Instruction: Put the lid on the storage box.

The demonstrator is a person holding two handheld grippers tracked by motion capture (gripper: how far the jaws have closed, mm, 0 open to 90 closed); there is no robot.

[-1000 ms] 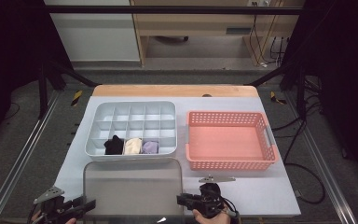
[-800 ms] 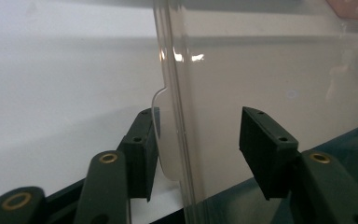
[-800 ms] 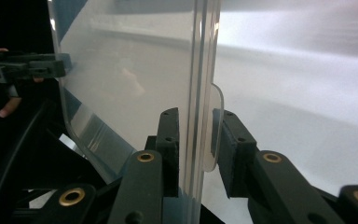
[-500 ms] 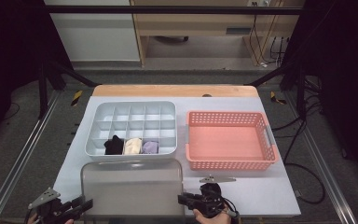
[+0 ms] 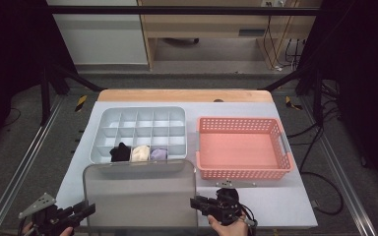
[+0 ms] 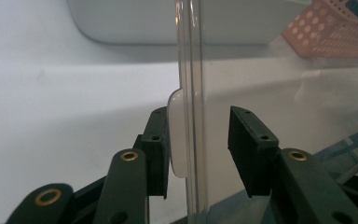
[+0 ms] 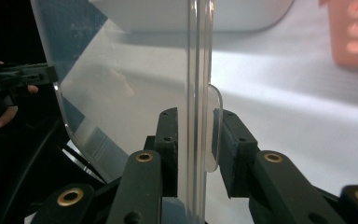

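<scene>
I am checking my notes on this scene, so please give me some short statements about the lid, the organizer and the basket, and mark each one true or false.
1. The clear lid lies closed on the grey organizer. False: it is in front of the organizer, between the two grippers.
2. The pink basket has nothing in it. True.
3. Three compartments of the organizer's front row hold rolled cloth items: black, cream and lilac. True.
4. The right gripper has the lid's edge and its tab between its jaws. True.
5. The left gripper presses both pads on the lid. False: its jaws have just been closing, but one pad stands clearly apart from the lid.
</scene>
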